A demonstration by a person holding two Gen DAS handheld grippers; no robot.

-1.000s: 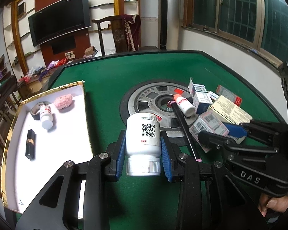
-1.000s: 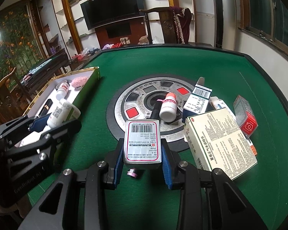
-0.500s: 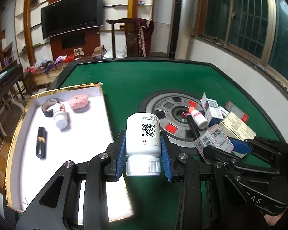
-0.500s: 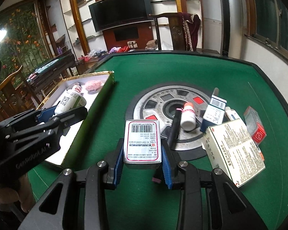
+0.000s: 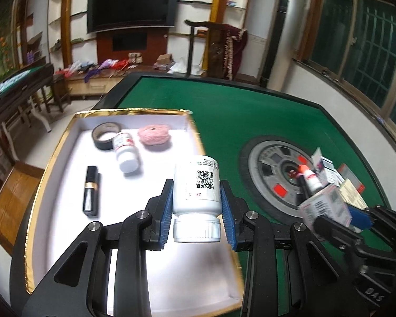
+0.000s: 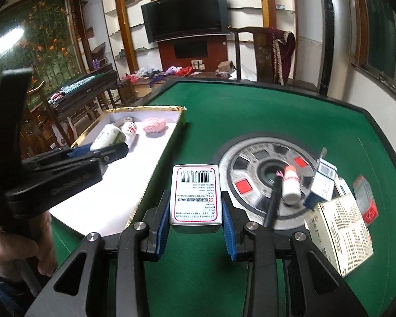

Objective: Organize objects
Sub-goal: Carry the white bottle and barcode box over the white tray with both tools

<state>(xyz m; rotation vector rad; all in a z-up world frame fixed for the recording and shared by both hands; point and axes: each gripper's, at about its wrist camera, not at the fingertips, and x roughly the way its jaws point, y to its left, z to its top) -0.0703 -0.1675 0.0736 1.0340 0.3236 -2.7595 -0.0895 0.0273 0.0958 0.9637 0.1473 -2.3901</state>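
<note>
here, left gripper (image 5: 197, 206) clamped on one white bottle (image 5: 196, 185), right gripper (image 6: 196, 208) clamped on one barcoded box (image 6: 196, 194), four items in one tray (image 5: 52, 155)

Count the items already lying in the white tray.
4: a black tape roll and pink puff at the tray's far end, a small white bottle beside the roll, and a black-and-gold tube nearer. Tools may hide more.

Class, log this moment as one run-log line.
left gripper: shut on white bottle over tray | right gripper: shut on barcoded box over green table
</note>
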